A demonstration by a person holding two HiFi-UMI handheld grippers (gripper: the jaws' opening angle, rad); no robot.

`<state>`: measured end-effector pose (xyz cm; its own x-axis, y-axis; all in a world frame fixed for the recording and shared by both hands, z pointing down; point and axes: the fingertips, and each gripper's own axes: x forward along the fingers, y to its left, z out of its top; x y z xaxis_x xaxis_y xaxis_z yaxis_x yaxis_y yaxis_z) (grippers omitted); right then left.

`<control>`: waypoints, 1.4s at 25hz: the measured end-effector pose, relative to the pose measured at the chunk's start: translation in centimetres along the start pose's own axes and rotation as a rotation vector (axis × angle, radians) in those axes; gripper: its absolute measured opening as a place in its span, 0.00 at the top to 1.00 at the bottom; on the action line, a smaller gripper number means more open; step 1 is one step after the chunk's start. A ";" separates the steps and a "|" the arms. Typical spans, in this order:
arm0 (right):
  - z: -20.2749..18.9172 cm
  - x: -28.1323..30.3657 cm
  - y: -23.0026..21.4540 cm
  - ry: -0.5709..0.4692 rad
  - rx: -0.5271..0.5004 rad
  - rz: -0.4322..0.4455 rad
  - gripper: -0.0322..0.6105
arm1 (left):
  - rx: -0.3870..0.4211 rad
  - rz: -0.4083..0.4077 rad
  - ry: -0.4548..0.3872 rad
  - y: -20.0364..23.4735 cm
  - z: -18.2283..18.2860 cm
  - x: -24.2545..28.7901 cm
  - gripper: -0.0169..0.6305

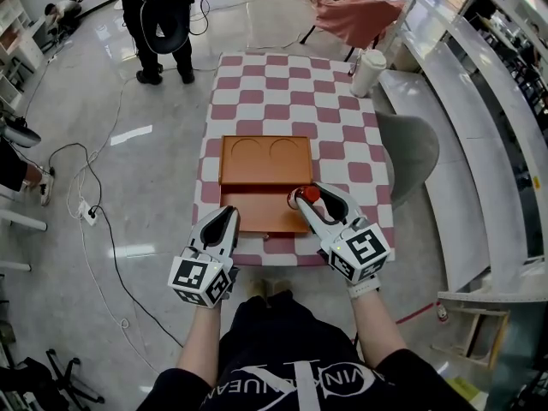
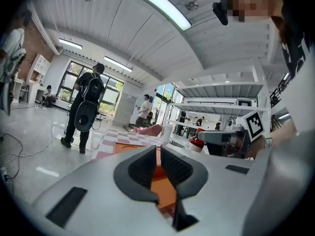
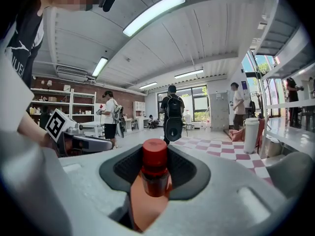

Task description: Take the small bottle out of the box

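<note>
An orange box [image 1: 257, 214] lies open on the checked table [image 1: 291, 92], its lid [image 1: 265, 161] with two round recesses folded back behind it. My right gripper [image 1: 306, 199] is over the box's right front corner, shut on the small bottle [image 1: 310, 193]. In the right gripper view the red-capped bottle [image 3: 154, 168] stands upright between the pads [image 3: 183, 168]. My left gripper [image 1: 228, 216] hovers at the box's left front edge with its jaws together and nothing held. The left gripper view shows the orange box [image 2: 165, 188] through the narrow slit between the pads [image 2: 142, 168].
A white cup [image 1: 368, 73] stands at the table's far right corner. A grey chair [image 1: 413, 148] sits at the table's right side, and a white bench [image 1: 462, 144] runs beyond it. A person [image 1: 158, 24] stands on the floor at the far left. Cables [image 1: 94, 221] trail over the floor.
</note>
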<state>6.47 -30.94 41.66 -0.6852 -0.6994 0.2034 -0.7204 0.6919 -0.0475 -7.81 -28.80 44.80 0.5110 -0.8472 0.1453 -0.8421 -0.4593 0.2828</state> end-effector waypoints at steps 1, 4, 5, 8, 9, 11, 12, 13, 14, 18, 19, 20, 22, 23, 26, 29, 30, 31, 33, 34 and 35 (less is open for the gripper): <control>0.2 0.0 0.0 -0.003 0.000 0.000 0.72 | 0.001 0.003 -0.002 0.0 0.1 0.0 0.93; 0.6 -0.1 0.0 -0.010 0.001 0.002 0.72 | 0.002 0.007 -0.009 0.0 0.5 0.0 0.93; 0.7 -0.2 0.0 -0.013 0.001 0.002 0.72 | 0.003 0.006 -0.011 0.0 0.6 0.1 0.93; 1.0 -0.3 0.0 -0.022 0.000 0.003 0.72 | 0.006 0.005 -0.017 -0.1 0.8 0.1 0.93; 1.2 -0.3 0.0 -0.025 -0.001 0.004 0.72 | 0.008 0.005 -0.019 -0.1 0.9 0.1 0.93; 1.4 -0.3 0.0 -0.029 -0.003 0.005 0.72 | 0.012 0.006 -0.022 -0.1 1.2 0.1 0.93; 1.5 -0.2 0.0 -0.031 -0.004 0.006 0.72 | 0.014 0.007 -0.024 -0.1 1.3 0.1 0.93; 1.7 -0.2 0.0 -0.033 -0.006 0.007 0.72 | 0.015 0.007 -0.027 0.0 1.4 0.1 0.93; 1.8 -0.2 0.1 -0.036 -0.010 0.010 0.72 | 0.016 0.008 -0.029 0.0 1.5 0.1 0.93; 2.3 -0.1 0.2 -0.048 -0.018 0.024 0.72 | 0.019 0.011 -0.036 0.2 1.9 0.0 0.93; 2.5 -0.1 0.3 -0.049 -0.018 0.023 0.72 | 0.020 0.011 -0.038 0.3 2.1 0.0 0.93; 2.7 -0.2 0.3 -0.048 -0.017 0.020 0.72 | 0.020 0.011 -0.041 0.2 2.3 -0.1 0.93; 3.0 -0.3 0.3 -0.044 -0.014 0.012 0.72 | 0.020 0.009 -0.046 0.2 2.7 -0.1 0.93; 3.1 -0.3 0.3 -0.045 -0.013 0.011 0.72 | 0.021 0.009 -0.048 0.2 2.8 -0.2 0.93; 3.5 -0.3 0.4 -0.051 -0.017 0.014 0.72 | 0.025 0.009 -0.054 0.3 3.1 -0.2 0.93; 3.9 -0.3 0.5 -0.055 -0.024 0.013 0.72 | 0.027 0.007 -0.060 0.3 3.5 -0.2 0.93; 4.0 -0.4 0.5 -0.056 -0.026 0.012 0.72 | 0.028 0.006 -0.062 0.3 3.6 -0.2 0.93; 4.1 -0.4 0.5 -0.057 -0.027 0.012 0.72 | 0.029 0.005 -0.064 0.3 3.7 -0.2 0.93; 4.3 -0.4 0.7 -0.061 -0.030 0.011 0.72 | 0.030 0.003 -0.068 0.3 3.8 -0.3 0.93; 4.4 -0.4 0.7 -0.062 -0.032 0.011 0.72 | 0.031 0.002 -0.071 0.3 3.9 -0.3 0.93; 4.5 -0.5 0.8 -0.064 -0.034 0.010 0.72 | 0.032 0.001 -0.074 0.3 4.0 -0.4 0.93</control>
<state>5.75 -30.91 37.10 -0.6987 -0.7015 0.1404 -0.7099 0.7041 -0.0154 -8.92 -29.71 40.99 0.4974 -0.8643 0.0751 -0.8480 -0.4661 0.2523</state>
